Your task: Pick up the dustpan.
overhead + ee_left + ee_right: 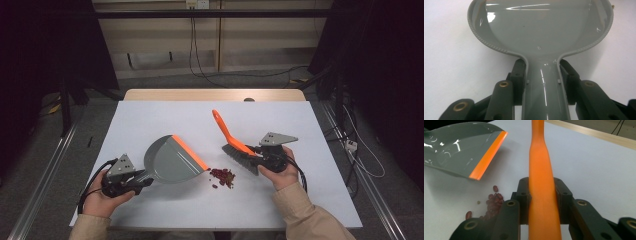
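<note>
1 grey dustpan (172,157) with an orange lip; 1 brush (239,146) with an orange handle and dark bristles; 1 small heap of dark red beans (223,176), too many and too bunched to count singly; 2 tongs, left tongs (141,179) and right tongs (259,151); 1 table (160,116)

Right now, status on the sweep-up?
Left gripper shut on dustpan handle. Right gripper shut on brush. Beans loose between pan lip and bristles. Nothing in the way.
</note>
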Motion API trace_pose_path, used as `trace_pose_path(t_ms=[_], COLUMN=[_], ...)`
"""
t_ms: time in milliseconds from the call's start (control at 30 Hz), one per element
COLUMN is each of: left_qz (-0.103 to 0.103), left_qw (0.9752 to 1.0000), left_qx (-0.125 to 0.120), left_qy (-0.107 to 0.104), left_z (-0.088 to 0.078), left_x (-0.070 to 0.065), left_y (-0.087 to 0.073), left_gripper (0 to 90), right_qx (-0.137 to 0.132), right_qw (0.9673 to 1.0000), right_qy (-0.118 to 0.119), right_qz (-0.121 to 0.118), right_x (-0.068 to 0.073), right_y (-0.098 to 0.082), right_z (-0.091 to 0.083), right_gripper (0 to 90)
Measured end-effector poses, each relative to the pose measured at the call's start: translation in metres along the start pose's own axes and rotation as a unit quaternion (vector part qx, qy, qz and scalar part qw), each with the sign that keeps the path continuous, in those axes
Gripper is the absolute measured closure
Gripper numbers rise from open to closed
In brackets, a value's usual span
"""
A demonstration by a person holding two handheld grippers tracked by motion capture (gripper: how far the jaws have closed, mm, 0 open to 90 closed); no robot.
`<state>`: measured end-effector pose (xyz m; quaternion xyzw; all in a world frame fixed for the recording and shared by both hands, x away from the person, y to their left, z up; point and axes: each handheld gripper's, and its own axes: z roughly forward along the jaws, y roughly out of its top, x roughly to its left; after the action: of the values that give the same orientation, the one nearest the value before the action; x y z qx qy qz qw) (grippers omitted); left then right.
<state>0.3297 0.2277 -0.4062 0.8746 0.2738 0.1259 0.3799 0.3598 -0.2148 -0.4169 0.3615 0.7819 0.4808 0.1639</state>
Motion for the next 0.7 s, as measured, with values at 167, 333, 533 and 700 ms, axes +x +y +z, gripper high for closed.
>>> trace_pose_path(t_ms=[167,333,533,700], left_qz=[0.009,0.031,0.037,0.048], left_qw=[0.9998,0.9989,0.9975,0.9959], left_qx=[0.001,0.014,0.023,0.035], left_qy=[-0.015,-0.032,-0.055,-0.068], left_z=[-0.001,-0.002,0.001,0.004], left_x=[-0.005,-0.012,-0.021,-0.025], left_y=[-0.001,-0.002,-0.003,-0.003], left_gripper=[63.2,63.2,63.1,63.1], right_qx=[0.003,0.003,0.014,0.014], right_qw=[1.0000,0.9998,0.9992,0.9989], right_qy=[-0.006,-0.018,-0.036,-0.045], right_qz=[-0.001,0.003,-0.006,-0.003], right_x=[0.002,0.003,0.007,0.010], right_y=[-0.001,-0.002,-0.004,-0.004], right_z=[-0.001,-0.001,0.002,0.006], right_gripper=[71.2,71.3,71.2,71.2])
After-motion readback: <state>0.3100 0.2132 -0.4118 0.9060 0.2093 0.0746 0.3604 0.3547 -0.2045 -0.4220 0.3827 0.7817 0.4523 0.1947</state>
